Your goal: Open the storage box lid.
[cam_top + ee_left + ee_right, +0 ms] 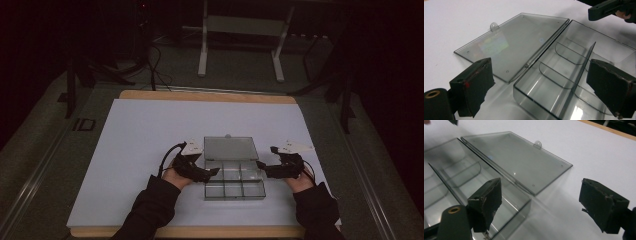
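Near the surface's (130, 150) front edge, left tongs (214, 172) spread beside the clear box (234, 186), lid (230, 148) flat behind; right tongs (260, 164) spread too. Light, stiff, slippery plastic: grip a side wall.

Compartment box (234, 181) on table (135, 150) near front edge; lid (230, 148) flat behind it; hand-held grippers flank box.

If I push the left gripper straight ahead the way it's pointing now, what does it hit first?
Most likely the clear compartment box: the left gripper has its jaws open astride the box's near end wall, so that wall comes first. Depth is hard to judge through clear plastic. The open lid lies flat, off to one side.
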Demonstrator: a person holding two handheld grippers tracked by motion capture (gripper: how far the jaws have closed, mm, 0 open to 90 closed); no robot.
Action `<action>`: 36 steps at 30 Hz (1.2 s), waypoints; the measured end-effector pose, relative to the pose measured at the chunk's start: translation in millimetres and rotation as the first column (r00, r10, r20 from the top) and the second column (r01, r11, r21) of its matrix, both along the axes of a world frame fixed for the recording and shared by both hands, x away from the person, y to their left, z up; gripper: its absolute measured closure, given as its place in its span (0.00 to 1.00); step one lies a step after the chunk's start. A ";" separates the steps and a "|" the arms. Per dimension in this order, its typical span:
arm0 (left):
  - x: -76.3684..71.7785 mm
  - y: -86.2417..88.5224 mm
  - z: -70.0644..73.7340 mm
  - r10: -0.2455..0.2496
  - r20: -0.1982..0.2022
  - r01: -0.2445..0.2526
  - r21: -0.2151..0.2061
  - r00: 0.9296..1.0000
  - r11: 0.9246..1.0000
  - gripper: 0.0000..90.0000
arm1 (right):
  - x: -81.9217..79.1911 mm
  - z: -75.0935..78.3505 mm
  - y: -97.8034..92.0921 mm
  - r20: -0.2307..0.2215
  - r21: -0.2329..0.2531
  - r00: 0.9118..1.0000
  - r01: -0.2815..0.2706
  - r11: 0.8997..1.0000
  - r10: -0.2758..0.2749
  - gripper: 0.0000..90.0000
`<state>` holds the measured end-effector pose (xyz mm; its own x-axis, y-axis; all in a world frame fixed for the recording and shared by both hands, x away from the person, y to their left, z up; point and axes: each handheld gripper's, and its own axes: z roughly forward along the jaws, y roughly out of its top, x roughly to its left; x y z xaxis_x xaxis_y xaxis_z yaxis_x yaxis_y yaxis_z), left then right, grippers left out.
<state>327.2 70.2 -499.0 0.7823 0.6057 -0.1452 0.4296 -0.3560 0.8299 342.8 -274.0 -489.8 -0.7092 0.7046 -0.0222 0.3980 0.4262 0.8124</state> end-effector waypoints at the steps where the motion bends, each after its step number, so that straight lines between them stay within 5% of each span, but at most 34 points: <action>1: -0.6 1.1 0.0 0.000 -0.001 0.000 -0.002 1.000 1.000 0.09 | -0.8 -1.0 -1.7 0.001 -0.006 1.000 -0.002 1.000 0.002 0.20; 36: -29.8 39.3 -15.6 0.024 0.000 -0.024 0.042 1.000 0.999 0.09 | -37.3 -21.2 -52.1 0.012 -0.018 0.997 0.076 0.997 -0.076 0.19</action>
